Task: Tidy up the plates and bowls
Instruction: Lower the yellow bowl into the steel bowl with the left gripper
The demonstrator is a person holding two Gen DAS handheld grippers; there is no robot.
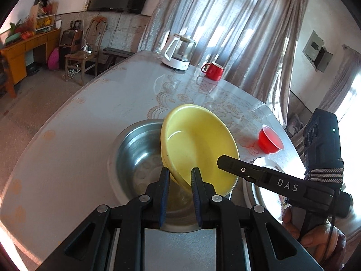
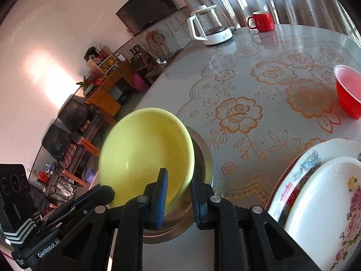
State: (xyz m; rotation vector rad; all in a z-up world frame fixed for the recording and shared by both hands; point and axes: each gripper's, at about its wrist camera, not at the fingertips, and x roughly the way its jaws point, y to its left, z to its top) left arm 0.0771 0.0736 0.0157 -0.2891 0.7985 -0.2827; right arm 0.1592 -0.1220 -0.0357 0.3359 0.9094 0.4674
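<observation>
A yellow bowl (image 1: pixel 198 144) is tilted over a steel bowl (image 1: pixel 140 153) on the table. My left gripper (image 1: pixel 180 176) is shut on the yellow bowl's near rim. My right gripper (image 2: pixel 178 180) is shut on the opposite rim of the same yellow bowl (image 2: pixel 146 153); the steel bowl (image 2: pixel 203 158) shows just behind it. The right gripper also appears in the left wrist view (image 1: pixel 225 161). Two stacked floral plates (image 2: pixel 315 194) lie at the right, partly visible in the left wrist view (image 1: pixel 266 164).
A small red bowl (image 1: pixel 269 140) sits right of the yellow bowl, also in the right wrist view (image 2: pixel 348 90). A red mug (image 1: pixel 213 70) and a white kettle (image 1: pixel 178 52) stand at the far side of the table (image 1: pixel 79 146). Chairs and furniture stand beyond the left edge.
</observation>
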